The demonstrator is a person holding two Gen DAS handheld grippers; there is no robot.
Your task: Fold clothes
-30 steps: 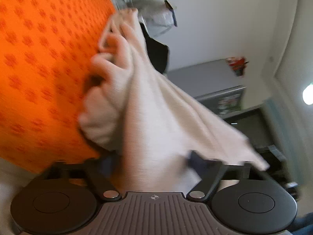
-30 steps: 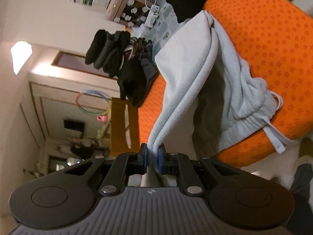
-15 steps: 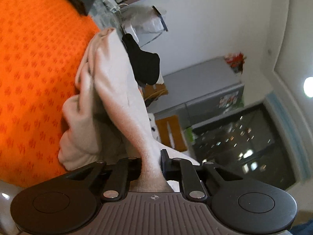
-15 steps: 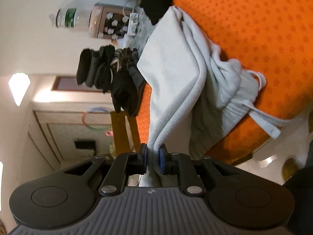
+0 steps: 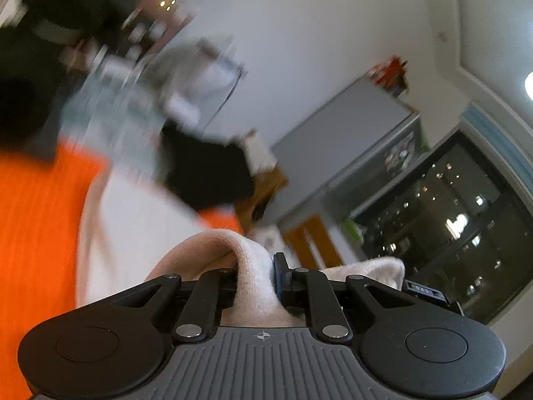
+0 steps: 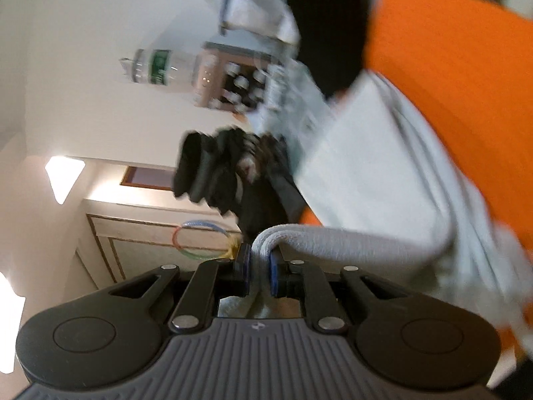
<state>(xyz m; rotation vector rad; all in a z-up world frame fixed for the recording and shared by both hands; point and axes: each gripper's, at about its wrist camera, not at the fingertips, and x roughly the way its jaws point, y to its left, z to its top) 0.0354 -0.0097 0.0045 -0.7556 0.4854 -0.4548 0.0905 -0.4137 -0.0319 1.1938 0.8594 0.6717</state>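
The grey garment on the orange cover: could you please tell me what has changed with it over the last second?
The left hand-held gripper took hold of the grey garment: a second ago its fingers were spread around the cloth, and now they pinch a fold. Both views have swung, and the garment now lies flatter over the orange cover. The right hand-held gripper stayed clamped on its edge.

Orange cover (image 5: 36, 220) with faint repeated print lying over supporting surface, showing in both wrist views (image 6: 449, 76); both blurred. What sits under cover: cannot tell. Pale grey garment (image 6: 373, 180) spreading across orange, its near edge lifting off toward camera. Same garment reading cream-white in left view (image 5: 133, 220). Black garment (image 6: 329, 33) lying on far part of orange, touching pale one's far corner. Dark clothes pile (image 6: 230, 173) resting at orange's edge, beside pale garment.
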